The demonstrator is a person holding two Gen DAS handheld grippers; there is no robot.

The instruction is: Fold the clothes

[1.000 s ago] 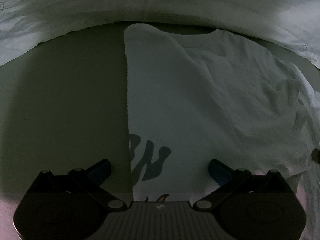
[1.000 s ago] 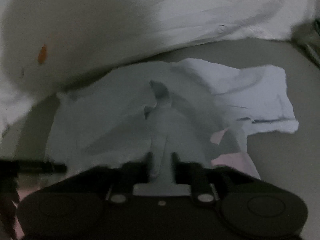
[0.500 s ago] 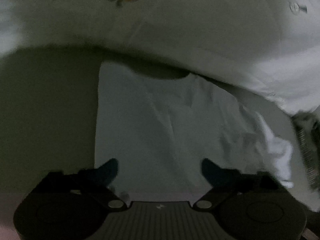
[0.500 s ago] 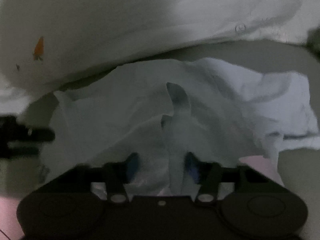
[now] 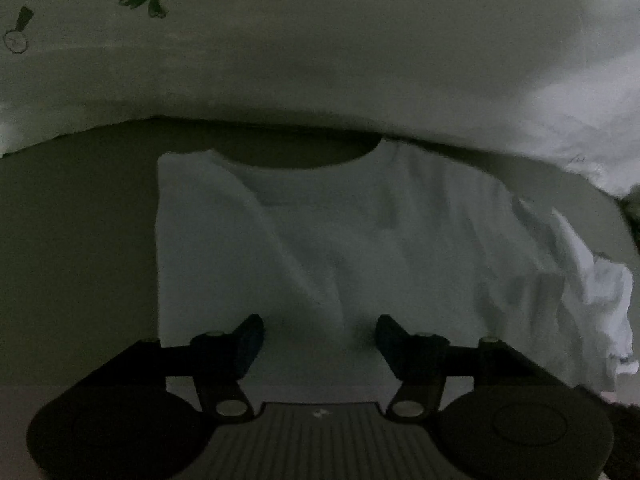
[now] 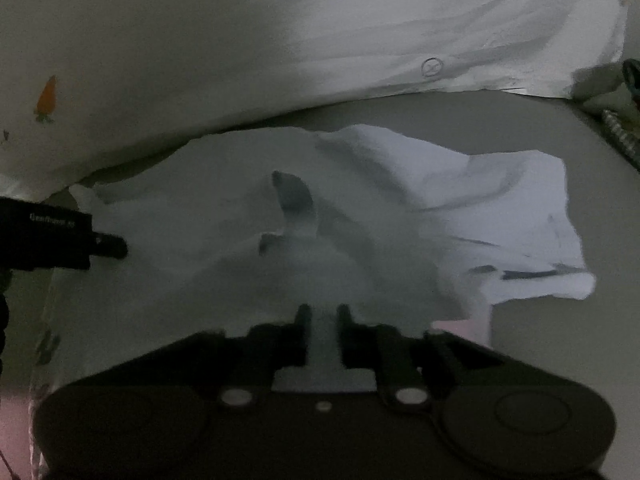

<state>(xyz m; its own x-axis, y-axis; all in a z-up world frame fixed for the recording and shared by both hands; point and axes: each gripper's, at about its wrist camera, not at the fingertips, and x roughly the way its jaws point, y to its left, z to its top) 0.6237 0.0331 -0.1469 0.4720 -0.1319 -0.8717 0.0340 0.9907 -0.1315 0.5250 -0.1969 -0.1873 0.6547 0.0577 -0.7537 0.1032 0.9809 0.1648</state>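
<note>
Left wrist view: one white T-shirt [image 5: 360,248], bare surface [image 5: 80,240] beside its straight edge; left gripper [image 5: 320,332] spread. Right gripper [image 6: 323,312], closing, pinches a fold.

No word or number can be read for certain. The black casing of the left tool [image 6: 44,236], left of the rumpled white T-shirt [image 6: 280,240], carries a short line of pale lettering too blurred to make out. The white carrot-printed sheet [image 6: 280,40] above the shirt bears a small circled mark [image 6: 432,67], unclear.
</note>
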